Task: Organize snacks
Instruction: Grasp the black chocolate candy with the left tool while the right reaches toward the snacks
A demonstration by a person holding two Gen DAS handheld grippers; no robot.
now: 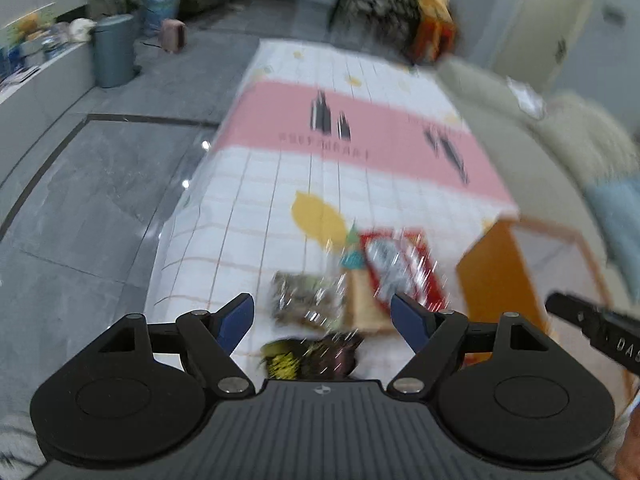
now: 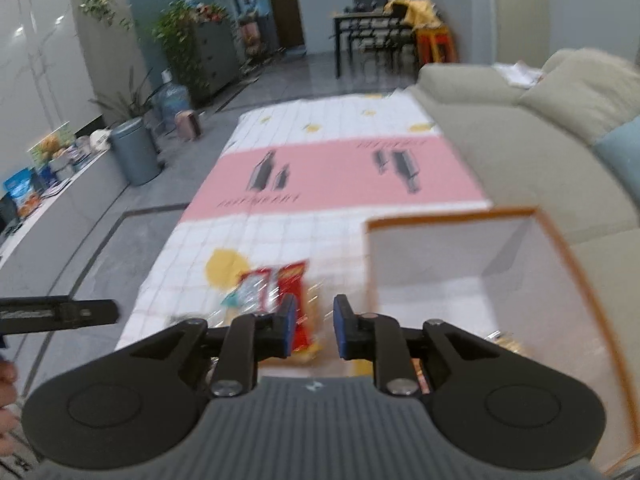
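My left gripper (image 1: 322, 316) hangs with its blue-padded jaws spread wide and empty over the blurred snack packets: a greenish crinkly packet (image 1: 306, 300) at lower centre, and a red shiny packet (image 1: 404, 268) just to its right. My right gripper (image 2: 314, 330) has its jaws slightly parted with nothing pinched between them. The orange-edged white cardboard box (image 2: 480, 264) sits at that frame's right, beside the pile on the white checked cloth with a pink band (image 2: 320, 168). I judge the risk is a rushed grab: slick foil could slip, or I could pinch two packets together.
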